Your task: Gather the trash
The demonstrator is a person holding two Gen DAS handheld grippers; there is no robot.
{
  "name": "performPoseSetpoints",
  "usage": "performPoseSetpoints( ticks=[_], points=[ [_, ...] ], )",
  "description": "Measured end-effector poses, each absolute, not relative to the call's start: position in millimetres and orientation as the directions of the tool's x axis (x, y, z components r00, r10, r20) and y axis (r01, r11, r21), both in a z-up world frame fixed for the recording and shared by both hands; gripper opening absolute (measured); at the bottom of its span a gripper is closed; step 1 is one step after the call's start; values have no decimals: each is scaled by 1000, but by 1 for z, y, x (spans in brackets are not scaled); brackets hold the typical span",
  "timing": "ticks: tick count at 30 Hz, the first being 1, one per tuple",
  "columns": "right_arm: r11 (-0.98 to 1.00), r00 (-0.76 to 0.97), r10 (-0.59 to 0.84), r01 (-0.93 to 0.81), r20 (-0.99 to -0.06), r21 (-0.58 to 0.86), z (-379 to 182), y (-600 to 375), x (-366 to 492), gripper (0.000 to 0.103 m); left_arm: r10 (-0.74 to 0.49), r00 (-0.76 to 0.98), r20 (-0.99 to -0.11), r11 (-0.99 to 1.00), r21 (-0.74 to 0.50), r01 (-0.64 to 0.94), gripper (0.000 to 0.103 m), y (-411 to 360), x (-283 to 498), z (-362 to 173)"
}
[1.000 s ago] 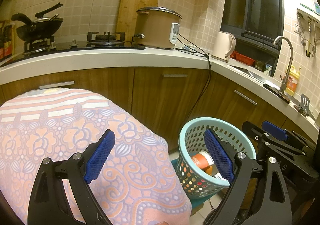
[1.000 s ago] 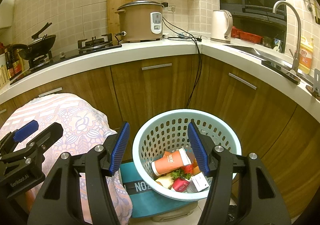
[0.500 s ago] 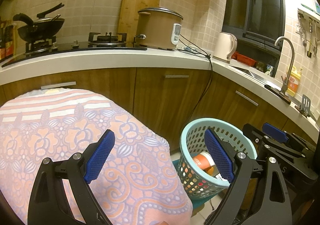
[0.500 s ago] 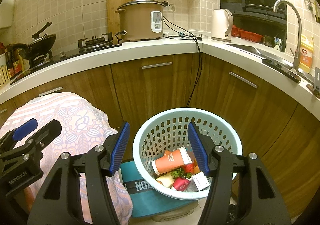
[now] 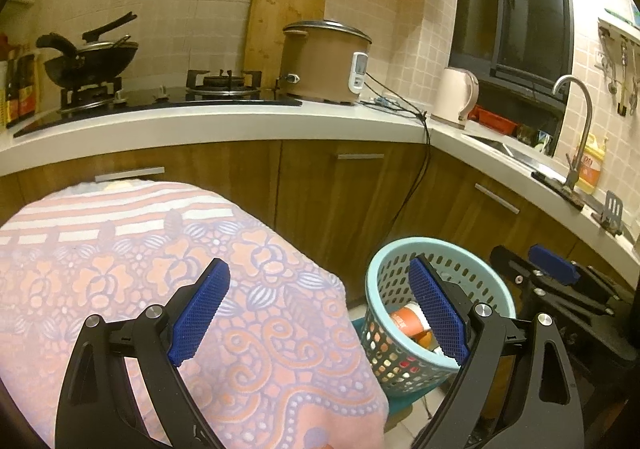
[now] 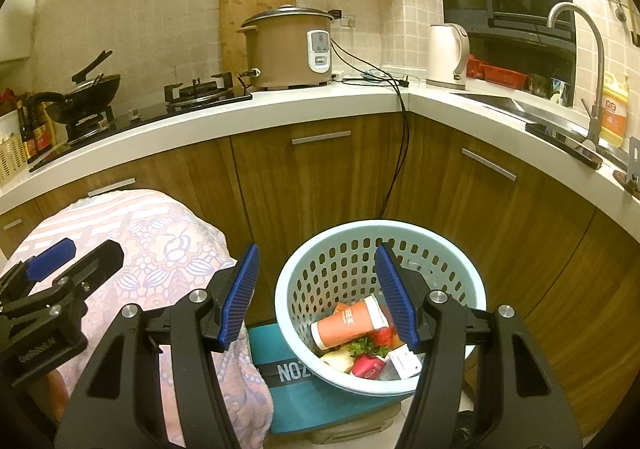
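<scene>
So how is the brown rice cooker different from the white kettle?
The rice cooker is brown, wide and squat with a metal lid; the kettle is pale, taller and slimmer, with a side handle. The rice cooker stands by the cutting board, the kettle nearer the sink tap. Both sit upright on the white counter.

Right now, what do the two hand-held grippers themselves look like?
Both match. The left hand-held gripper and right hand-held gripper have black angular frames with triangular cut-outs, silver round bolts and two fingers faced with ribbed blue pads. Small white lettering, unreadable, marks the left one's body in the right wrist view. No cables or sleeves show.
</scene>
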State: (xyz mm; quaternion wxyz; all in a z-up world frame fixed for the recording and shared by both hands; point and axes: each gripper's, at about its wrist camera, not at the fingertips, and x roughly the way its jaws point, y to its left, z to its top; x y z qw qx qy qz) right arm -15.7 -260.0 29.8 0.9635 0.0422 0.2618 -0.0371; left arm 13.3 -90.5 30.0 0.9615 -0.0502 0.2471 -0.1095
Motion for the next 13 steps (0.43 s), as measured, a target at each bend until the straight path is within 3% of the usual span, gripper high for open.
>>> performPoseSetpoints(
  ticks=[13],
  points=[
    [996,872,-38,75,-488,57,43,-249,-31,56,-247,848,-469,967,-170,187,93,-79,-2,39]
  ],
)
